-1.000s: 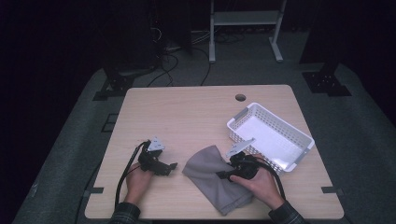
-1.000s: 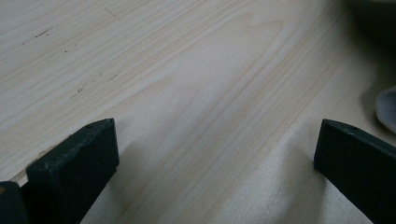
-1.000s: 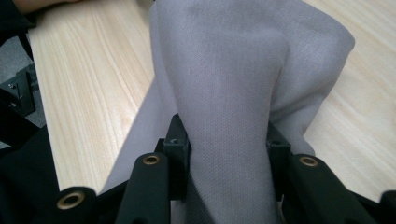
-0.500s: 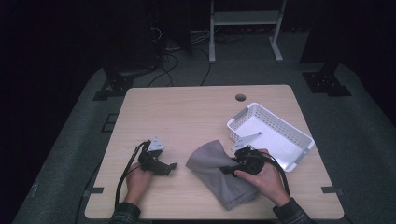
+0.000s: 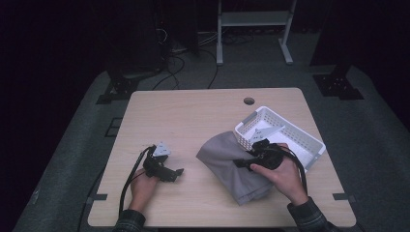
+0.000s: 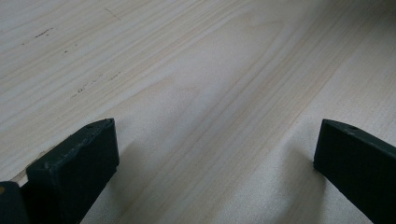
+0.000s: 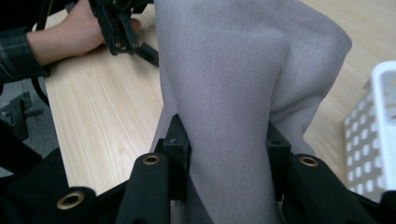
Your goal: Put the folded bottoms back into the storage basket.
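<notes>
A grey cloth (image 5: 232, 164) lies bunched on the wooden table (image 5: 193, 121), its right part raised toward the white basket (image 5: 300, 137). My right gripper (image 5: 244, 163) is shut on a thick fold of the grey cloth (image 7: 229, 84), which rises between both jaws in the right gripper view. My left gripper (image 5: 179, 172) rests low on the table at the left, open, with bare wood (image 6: 210, 116) between its jaws. The left gripper (image 7: 133, 42) and the hand holding it also appear far off in the right gripper view.
The white perforated basket stands at the table's right side, close behind my right hand; its wall (image 7: 373, 140) is just right of the cloth. A round cable hole (image 5: 249, 101) sits near the far edge. Cables trail from both grippers toward the front.
The right gripper has moved right and slightly away from me toward the basket, dragging the cloth and lifting its fold. The left gripper has stayed put.
</notes>
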The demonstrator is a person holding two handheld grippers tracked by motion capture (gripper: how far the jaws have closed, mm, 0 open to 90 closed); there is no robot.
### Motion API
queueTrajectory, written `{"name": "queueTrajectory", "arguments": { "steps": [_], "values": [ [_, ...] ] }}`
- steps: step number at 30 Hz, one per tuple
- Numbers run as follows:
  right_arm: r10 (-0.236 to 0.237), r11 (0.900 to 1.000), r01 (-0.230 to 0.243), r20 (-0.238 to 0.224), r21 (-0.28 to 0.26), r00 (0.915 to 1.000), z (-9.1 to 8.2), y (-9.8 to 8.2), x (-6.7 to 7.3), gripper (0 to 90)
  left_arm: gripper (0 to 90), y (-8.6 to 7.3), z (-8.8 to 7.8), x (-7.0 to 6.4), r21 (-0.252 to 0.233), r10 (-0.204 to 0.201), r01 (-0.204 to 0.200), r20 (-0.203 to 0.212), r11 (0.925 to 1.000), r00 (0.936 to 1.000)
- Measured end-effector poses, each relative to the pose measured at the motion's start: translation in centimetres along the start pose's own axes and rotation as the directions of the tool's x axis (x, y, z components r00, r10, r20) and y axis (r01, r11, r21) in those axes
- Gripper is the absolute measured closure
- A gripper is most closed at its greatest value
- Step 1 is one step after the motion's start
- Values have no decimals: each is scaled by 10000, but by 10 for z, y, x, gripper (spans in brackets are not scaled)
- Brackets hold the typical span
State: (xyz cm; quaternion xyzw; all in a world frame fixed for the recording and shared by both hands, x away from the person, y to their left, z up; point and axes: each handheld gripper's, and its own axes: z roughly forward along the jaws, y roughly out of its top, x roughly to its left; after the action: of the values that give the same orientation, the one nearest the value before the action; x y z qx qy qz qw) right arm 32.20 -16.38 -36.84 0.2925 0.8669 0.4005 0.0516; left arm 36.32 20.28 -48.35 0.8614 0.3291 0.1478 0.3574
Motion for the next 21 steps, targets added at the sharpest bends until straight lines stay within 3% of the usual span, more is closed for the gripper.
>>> {"name": "queueTrajectory", "arguments": {
  "steps": [21],
  "values": [
    [181,9988,-159,489,-453,9986,-34,20,-21,625,0,0,0,0,-30,-9,9,-7,10000,10000]
  ]
}}
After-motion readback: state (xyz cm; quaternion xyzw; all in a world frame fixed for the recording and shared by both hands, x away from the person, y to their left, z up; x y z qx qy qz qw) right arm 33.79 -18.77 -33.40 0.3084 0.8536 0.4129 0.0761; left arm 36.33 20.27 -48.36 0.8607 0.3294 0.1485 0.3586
